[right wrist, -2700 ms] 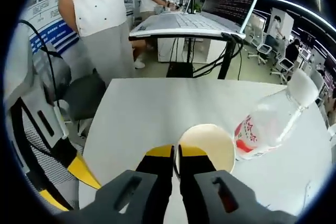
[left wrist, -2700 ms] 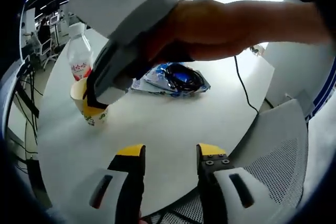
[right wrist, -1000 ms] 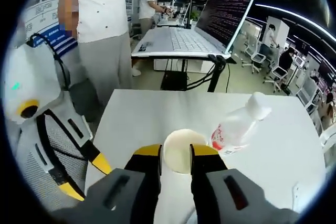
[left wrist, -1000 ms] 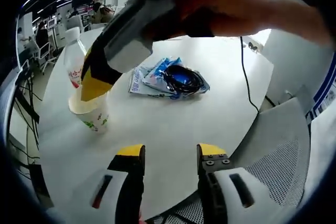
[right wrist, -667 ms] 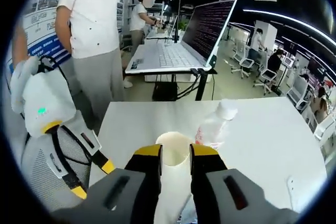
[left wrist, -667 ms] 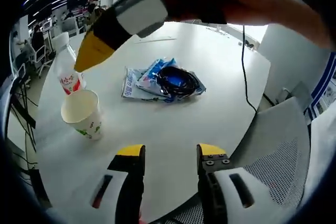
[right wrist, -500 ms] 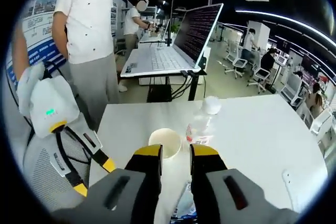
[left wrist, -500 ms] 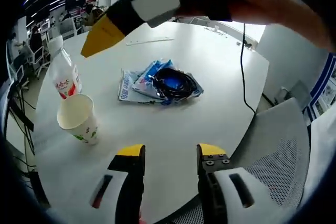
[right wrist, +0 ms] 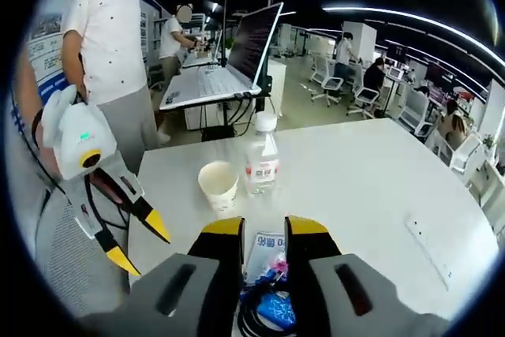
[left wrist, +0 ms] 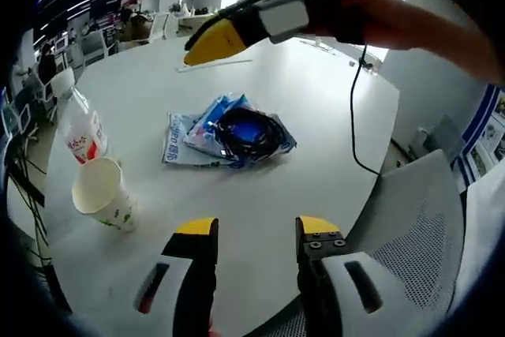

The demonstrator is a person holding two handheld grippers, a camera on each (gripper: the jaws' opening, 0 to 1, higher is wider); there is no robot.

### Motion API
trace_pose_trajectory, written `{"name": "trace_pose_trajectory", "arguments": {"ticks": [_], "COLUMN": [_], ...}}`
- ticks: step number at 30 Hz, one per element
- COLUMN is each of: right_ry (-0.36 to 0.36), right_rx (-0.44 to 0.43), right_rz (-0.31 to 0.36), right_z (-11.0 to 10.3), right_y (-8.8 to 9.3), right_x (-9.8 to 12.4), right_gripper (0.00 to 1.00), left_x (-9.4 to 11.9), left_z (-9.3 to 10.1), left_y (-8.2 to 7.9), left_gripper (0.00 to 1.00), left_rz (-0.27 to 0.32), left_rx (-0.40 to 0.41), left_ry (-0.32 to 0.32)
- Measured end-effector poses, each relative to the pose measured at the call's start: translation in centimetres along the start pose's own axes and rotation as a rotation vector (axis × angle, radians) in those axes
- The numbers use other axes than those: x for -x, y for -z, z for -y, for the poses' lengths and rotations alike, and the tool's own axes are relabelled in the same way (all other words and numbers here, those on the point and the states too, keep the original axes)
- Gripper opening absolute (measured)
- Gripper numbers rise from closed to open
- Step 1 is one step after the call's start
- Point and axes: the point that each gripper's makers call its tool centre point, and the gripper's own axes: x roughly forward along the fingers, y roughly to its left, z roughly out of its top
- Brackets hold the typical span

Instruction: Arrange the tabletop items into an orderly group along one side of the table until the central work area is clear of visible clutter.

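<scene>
a: where are the table items?
b: paper cup [left wrist: 101,195] and water bottle [left wrist: 80,128] stand just beside each other near the white table [left wrist: 316,147] edge; blue packet with black cable [left wrist: 237,133] lies mid-table.
a: jaws?
b: left gripper [left wrist: 254,234] and right gripper [right wrist: 263,230]: both jaws apart, empty.

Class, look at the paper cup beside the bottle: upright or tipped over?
Upright. The paper cup stands on its base on the table, its open mouth facing up, beside the bottle.
</scene>
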Motion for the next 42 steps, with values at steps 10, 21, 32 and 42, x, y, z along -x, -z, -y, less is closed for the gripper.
{"name": "trace_pose_trajectory", "arguments": {"ticks": [10, 21, 32, 42], "right_ry": [0.086, 0.139, 0.154, 0.154], "right_rx": [-0.096, -0.187, -0.247, -0.336], "right_rz": [-0.015, -0.035, -0.055, -0.091], "right_z": [3.0, 4.7, 5.1, 4.8], "right_y": [4.0, 8.1, 10.8, 14.1], "right_x": [3.2, 5.7, 6.0, 4.9], "right_gripper": [0.18, 0.18, 0.18, 0.17], "left_x": [-1.0, -1.9, -2.4, -2.1], "left_z": [0.9, 1.7, 2.1, 1.7], "left_y": [-1.0, -1.7, -2.3, -2.3], "left_gripper": [0.38, 0.38, 0.39, 0.39], "left_rz": [-0.006, -0.014, -0.021, -0.021], "left_rx": [-0.016, -0.033, -0.045, -0.038], "left_ry": [0.014, 0.025, 0.03, 0.017]}}
